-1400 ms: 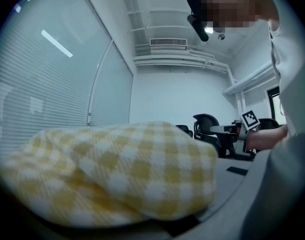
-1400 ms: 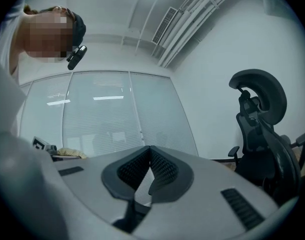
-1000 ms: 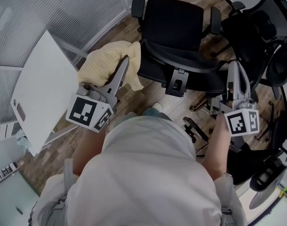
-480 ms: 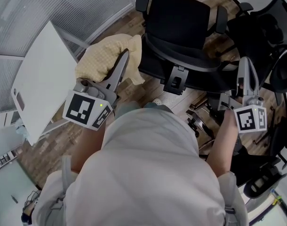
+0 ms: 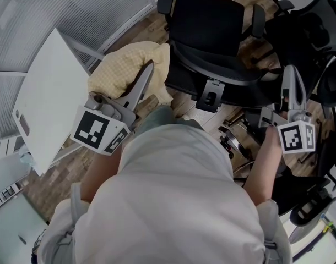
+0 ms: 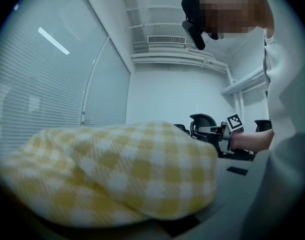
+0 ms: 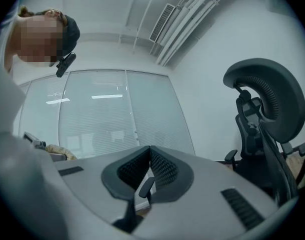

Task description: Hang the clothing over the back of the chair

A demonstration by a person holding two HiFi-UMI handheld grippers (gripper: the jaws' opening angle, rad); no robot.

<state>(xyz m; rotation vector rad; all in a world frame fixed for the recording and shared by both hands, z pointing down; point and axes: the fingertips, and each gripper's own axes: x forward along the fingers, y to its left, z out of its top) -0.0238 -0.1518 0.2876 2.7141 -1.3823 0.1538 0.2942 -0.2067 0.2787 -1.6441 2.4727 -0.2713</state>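
Left tool grips the yellow checked clothing off the counter's right edge, short of the chair back; my right tool is closed and empty, so I expect the bunched, single-point-held cloth may drape lopsided and slide off.

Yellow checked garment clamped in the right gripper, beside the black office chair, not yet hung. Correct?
No. The left gripper clamps the yellow checked garment, per the left gripper view; it is beside the black office chair, not yet hung.
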